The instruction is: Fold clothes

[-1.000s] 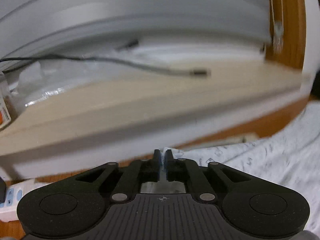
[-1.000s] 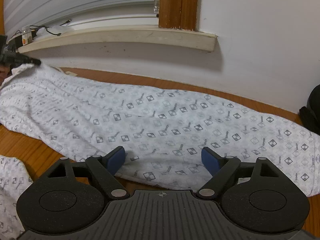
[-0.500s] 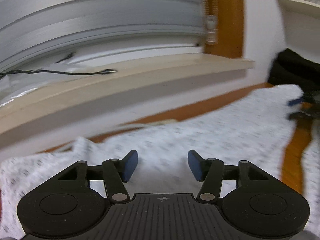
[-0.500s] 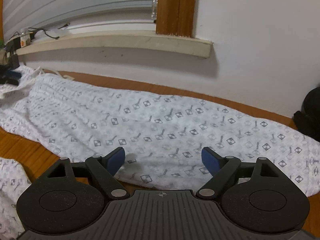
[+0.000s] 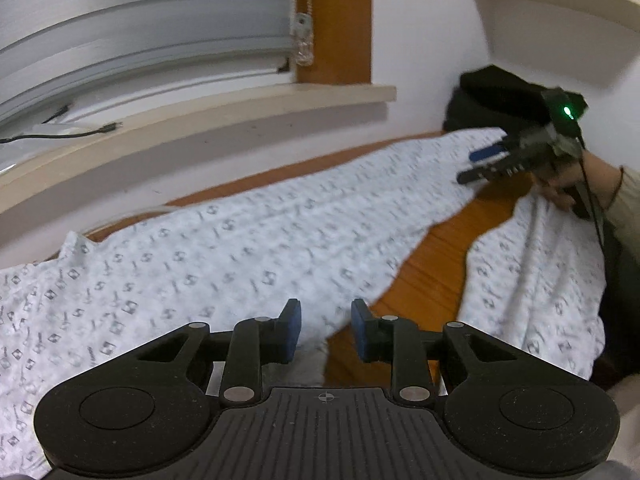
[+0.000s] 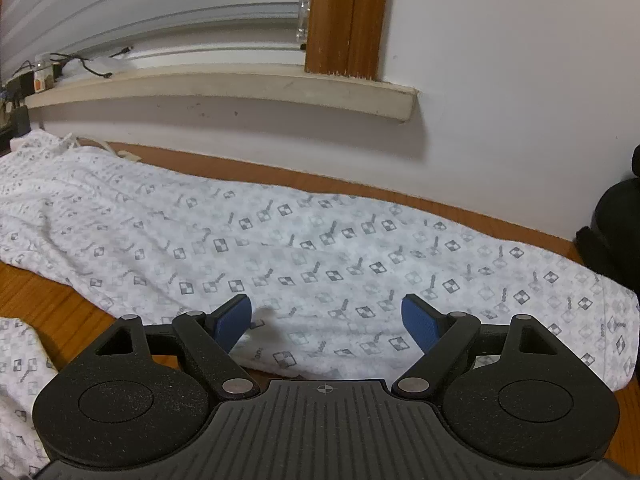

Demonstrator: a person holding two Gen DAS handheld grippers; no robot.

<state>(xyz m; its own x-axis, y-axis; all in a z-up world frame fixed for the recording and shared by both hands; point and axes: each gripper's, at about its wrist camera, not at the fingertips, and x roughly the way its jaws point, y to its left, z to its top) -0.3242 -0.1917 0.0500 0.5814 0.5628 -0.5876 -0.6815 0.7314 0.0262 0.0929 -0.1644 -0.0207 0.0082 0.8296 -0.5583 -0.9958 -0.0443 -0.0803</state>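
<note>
1. Garment: white fabric printed with small grey checkered squares.
2. Pose: laid out long and mostly flat on the wooden tabletop, parallel to the wall, with light wrinkles.
3. A second section lies apart across a strip of bare wood.

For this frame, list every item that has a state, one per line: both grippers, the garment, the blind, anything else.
left gripper: jaws open, holding nothing
right gripper: jaws wide open, holding nothing
patterned white garment: spread flat lengthwise on the wooden table, not yet folded; a second part lies apart, bare wood between
window blind: lowered
cable: loose on the windowsill, end unplugged
</note>
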